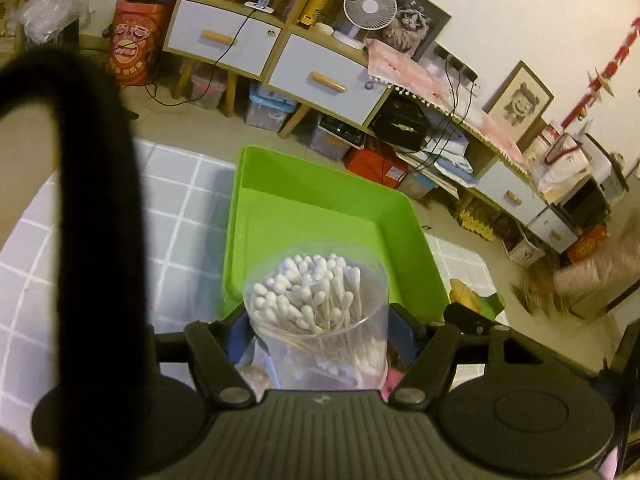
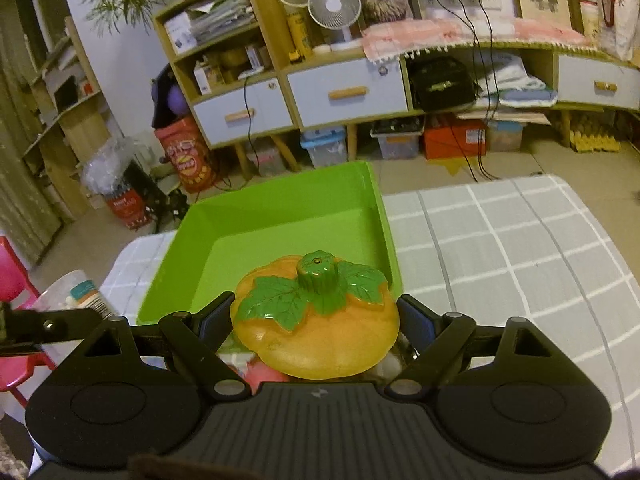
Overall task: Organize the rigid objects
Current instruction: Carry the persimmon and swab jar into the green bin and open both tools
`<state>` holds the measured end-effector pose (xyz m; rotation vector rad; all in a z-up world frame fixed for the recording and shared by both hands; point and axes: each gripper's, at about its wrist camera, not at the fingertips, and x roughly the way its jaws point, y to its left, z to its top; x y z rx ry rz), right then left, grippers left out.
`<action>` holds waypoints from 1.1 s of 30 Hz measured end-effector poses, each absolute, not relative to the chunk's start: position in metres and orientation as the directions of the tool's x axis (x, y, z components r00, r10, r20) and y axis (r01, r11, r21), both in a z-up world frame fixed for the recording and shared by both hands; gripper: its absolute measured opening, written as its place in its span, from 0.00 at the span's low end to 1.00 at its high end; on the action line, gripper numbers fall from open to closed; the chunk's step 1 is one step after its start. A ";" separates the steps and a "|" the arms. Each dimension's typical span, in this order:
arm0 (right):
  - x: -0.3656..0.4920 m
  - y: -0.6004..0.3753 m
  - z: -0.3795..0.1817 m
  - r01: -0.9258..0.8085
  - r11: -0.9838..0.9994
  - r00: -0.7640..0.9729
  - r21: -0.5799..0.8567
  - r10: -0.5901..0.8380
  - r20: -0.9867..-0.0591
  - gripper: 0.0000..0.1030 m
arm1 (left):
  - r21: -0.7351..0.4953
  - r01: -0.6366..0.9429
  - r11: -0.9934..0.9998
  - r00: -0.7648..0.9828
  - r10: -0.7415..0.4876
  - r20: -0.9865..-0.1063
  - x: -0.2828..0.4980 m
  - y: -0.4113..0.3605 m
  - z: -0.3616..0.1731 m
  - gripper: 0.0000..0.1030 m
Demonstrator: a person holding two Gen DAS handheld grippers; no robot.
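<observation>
My left gripper (image 1: pixel 318 330) is shut on a clear round jar of cotton swabs (image 1: pixel 316 304), held upright just before the near rim of the green tray (image 1: pixel 280 216). My right gripper (image 2: pixel 316 324) is shut on an orange pumpkin with green leaves and stem (image 2: pixel 316 320), held at the near edge of the same green tray (image 2: pixel 256 248). The tray's floor shows nothing in it. The pumpkin also shows at the right in the left wrist view (image 1: pixel 466 296). The swab jar and left gripper show at the left edge of the right wrist view (image 2: pixel 76 296).
The tray lies on a grey checked cloth (image 2: pixel 500 248) over the table. A black strap (image 1: pixel 96 200) hangs across the left wrist view. Cabinets with drawers (image 2: pixel 344 92), storage boxes and a small fan (image 2: pixel 334 4) stand behind. A pink chair (image 2: pixel 12 280) is at the left.
</observation>
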<state>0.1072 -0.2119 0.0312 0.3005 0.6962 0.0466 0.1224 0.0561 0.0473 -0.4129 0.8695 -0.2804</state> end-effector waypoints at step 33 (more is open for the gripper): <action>0.131 -0.204 0.022 -0.012 0.985 0.818 0.175 0.110 -0.565 0.98 | -0.137 0.117 0.984 0.767 -0.177 -0.617 0.184 0.013 0.010 0.72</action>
